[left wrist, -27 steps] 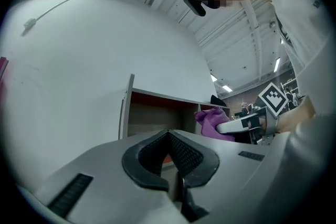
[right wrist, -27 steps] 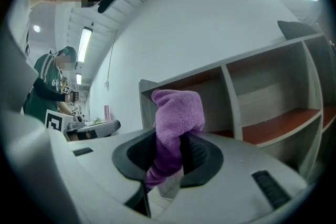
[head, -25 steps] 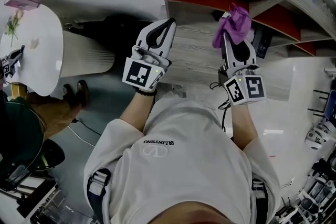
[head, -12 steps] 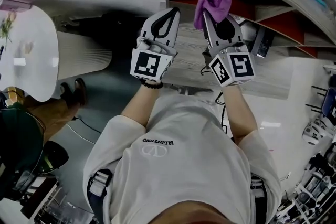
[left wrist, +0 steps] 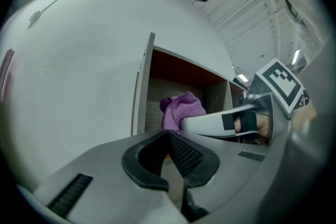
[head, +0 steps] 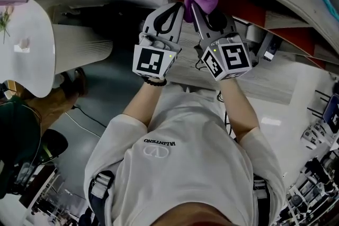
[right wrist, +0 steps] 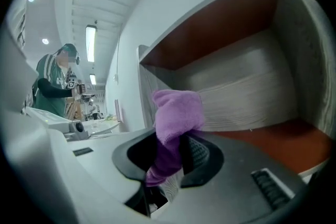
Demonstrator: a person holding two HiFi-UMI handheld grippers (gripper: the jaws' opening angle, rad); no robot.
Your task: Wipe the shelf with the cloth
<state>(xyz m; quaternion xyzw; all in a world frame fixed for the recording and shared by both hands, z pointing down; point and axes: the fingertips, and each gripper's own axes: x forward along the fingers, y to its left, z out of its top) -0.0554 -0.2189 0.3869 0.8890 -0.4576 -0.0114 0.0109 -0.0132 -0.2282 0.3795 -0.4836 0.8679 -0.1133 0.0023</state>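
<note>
While our white cotton shirt fills the bottom of the head view, both forearms reach forward, each ending in a cube of black-and-white square markers. Our left gripper is clenched on nothing. Its smooth grey plastic shells curve into a teardrop, and its black rubber pads, one of them finely meshed, meet at a point.

Just beside it, our right gripper is clamped on the cloth, a soft, fleecy purple rag. It is bunched into a rounded lump above the jaws, with a narrower tail pinched between the dark pads and hanging below them.

We hold the cloth at the mouth of the shelf, in the boxy compartment next to the unit's white outer side. Matte red-brown panels close that compartment above and below, and its back is pale grey board with fine wood grain. We cannot tell whether the cloth touches any of these surfaces.

Farther off, the right gripper view shows a person in a green top standing at a cluttered bench under strip lights.
</note>
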